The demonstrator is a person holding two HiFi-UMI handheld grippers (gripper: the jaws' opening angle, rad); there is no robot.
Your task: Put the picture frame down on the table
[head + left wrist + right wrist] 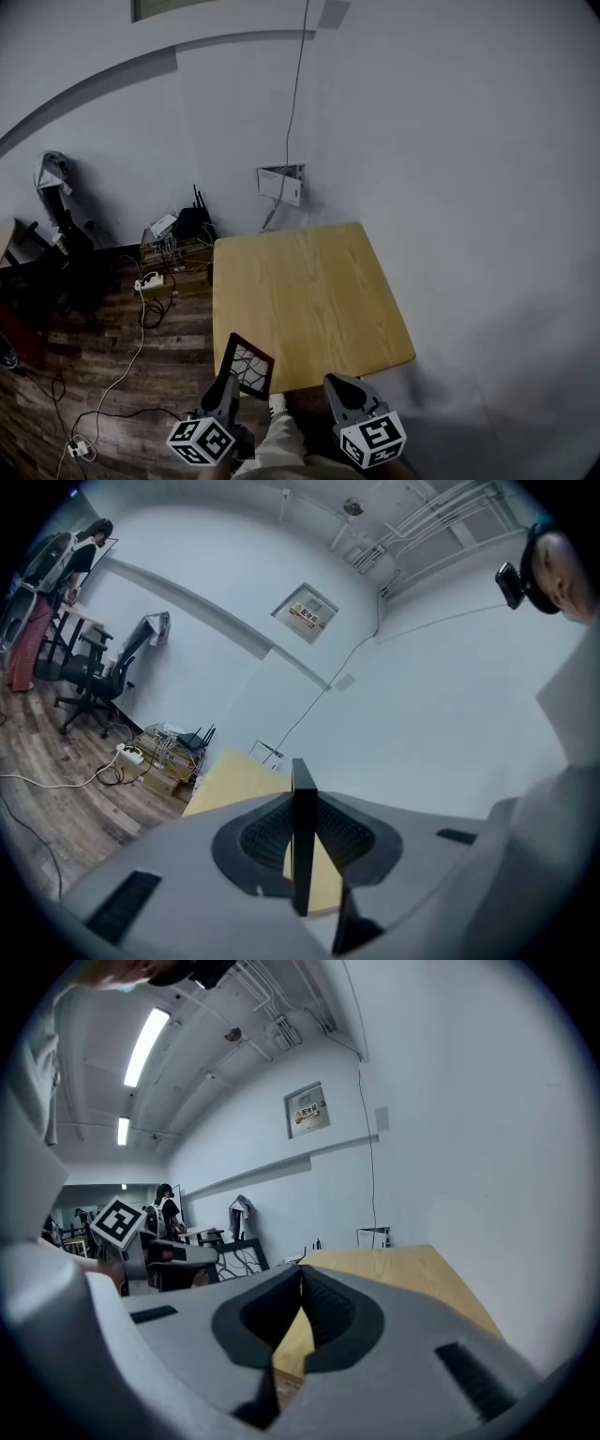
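Lowering the thin black rectangular picture frame [249, 364] well should mean carrying it forward over the square light-wood table [309, 281] and tilting it flat before letting go, since it stands upright in the air by the table's near-left corner. The left gripper [228, 386] is clamped on its lower edge, and the right gripper [339, 389] hangs alongside, jaws together on nothing. The frame's pale face is crossed by dark curving lines.

Light wooden table [314, 295] beside white wall [450, 141], on dark plank floor [178, 352], cables [129, 364] and power strip [149, 281] lying there
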